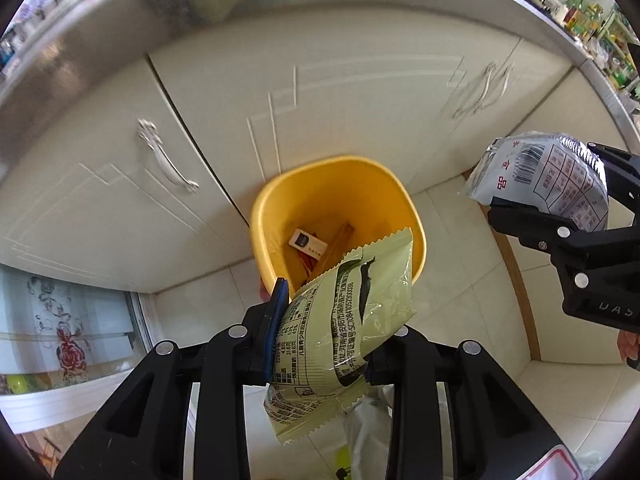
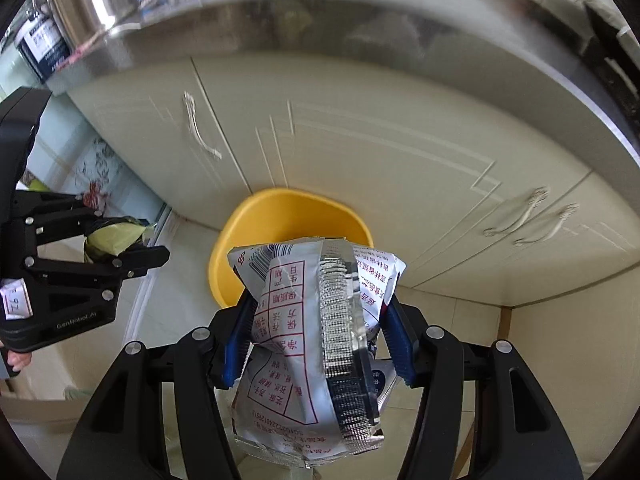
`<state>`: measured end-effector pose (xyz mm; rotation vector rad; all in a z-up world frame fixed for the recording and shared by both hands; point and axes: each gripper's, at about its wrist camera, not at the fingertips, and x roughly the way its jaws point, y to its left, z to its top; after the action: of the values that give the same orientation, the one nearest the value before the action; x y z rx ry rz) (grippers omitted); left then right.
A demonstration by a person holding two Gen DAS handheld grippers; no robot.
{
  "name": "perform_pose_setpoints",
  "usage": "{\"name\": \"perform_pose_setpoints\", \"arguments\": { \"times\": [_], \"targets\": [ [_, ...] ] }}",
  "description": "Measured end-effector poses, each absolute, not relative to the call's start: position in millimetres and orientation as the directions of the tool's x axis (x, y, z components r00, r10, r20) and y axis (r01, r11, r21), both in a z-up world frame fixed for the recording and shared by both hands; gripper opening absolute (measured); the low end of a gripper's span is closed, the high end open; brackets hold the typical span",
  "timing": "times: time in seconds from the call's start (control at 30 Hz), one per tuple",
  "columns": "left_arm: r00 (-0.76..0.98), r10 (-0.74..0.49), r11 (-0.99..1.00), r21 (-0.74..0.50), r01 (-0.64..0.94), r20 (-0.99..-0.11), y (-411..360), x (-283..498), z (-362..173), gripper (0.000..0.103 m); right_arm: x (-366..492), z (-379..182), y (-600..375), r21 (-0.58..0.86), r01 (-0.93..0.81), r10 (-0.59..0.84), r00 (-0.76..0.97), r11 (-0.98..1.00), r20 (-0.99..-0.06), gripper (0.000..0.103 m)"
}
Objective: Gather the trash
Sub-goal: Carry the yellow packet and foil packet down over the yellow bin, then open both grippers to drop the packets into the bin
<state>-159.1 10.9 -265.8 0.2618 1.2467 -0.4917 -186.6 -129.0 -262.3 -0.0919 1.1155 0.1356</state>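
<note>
A yellow bin sits at twelve o'clock; a pale green wrapper with dark print; a silver-white wrapper with red grid lettering; cream cabinet doors.

L gripper points steeply down, blue pads clamped on both sides of a pale green wrapper, jaws part-closed. R gripper also tilts steeply down, pads pressing a silver-white packet from either side, jaws wider than the L's. Both sit near each other, side by side, not touching. A bit of hand shows behind the L gripper.
</note>
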Motion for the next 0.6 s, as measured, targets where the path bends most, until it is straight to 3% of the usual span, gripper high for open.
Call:
{"name": "perform_pose_setpoints", "arguments": {
  "times": [0.6],
  "targets": [
    [0.143,-0.176,0.870,-0.086,0.486,-0.974,-9,-125,-353,0.031,-138,-371,-133,0.041,-0.239,0.113,0.299,0.970,-0.948,0.060]
  ]
}}
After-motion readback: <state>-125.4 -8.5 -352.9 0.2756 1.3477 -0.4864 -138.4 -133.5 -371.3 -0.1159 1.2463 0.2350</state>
